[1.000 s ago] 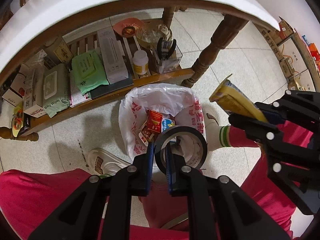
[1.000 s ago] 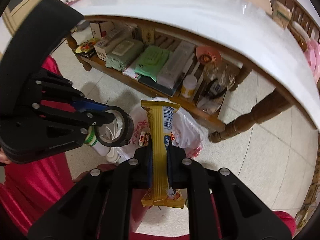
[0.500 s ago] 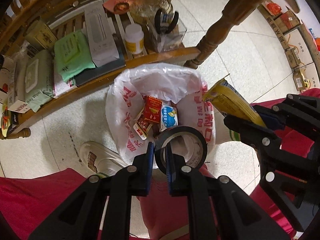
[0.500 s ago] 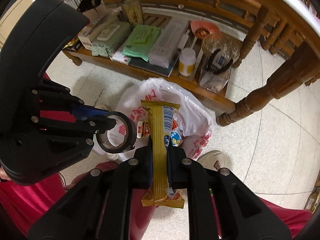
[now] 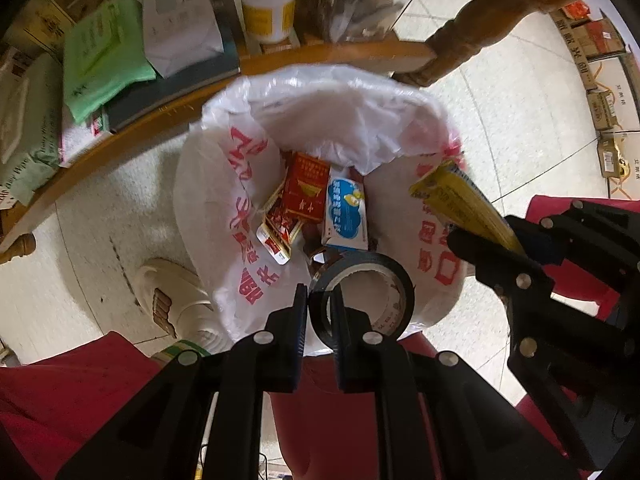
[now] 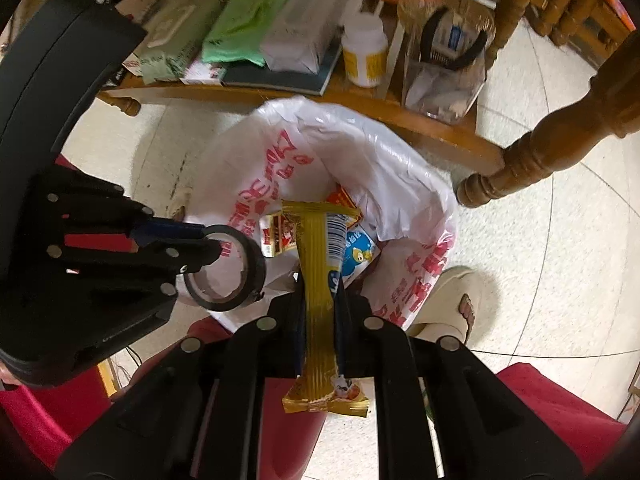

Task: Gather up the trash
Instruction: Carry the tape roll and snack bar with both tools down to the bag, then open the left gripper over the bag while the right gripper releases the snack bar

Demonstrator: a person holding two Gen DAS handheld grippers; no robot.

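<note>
1. The left gripper (image 5: 320, 304) is clenched on the wall of a black roll of adhesive tape with a pale cardboard core (image 5: 362, 298); one finger sits inside the ring and one outside, and the roll hangs over the near rim of the bin.
2. The right gripper (image 6: 320, 312) is clenched on a long yellow crinkled plastic snack wrapper (image 6: 320, 280), pinched about midway, with its far end reaching over the bin's mouth and its near end trailing back toward the person.
3. The target is a round bin lined with a white plastic bag printed in red characters (image 5: 248, 216). It stands on the pale tiled floor (image 5: 500, 120), just in front of a low wooden shelf (image 5: 280, 64) crowded with packets and a white bottle with a yellow label (image 5: 270, 4).
4. Inside the bag lie a red carton (image 5: 306, 188), a small blue and white pack (image 5: 346, 212) and further red and white packets (image 5: 276, 232).
5. Both grippers point steeply down at the bag's opening, side by side but apart, with the person's red trousers (image 5: 80, 400) and a cream slipper (image 5: 168, 300) close by.
6. Judged from this, the step in hand is delivery: both pieces of trash are carried and poised above the bin, not yet dropped.
7. The next move likely calls for bringing each item fully over the open mouth, then releasing. The tape sits near the rim, so it probably needs a small push forward first, or it could fall outside.
</note>
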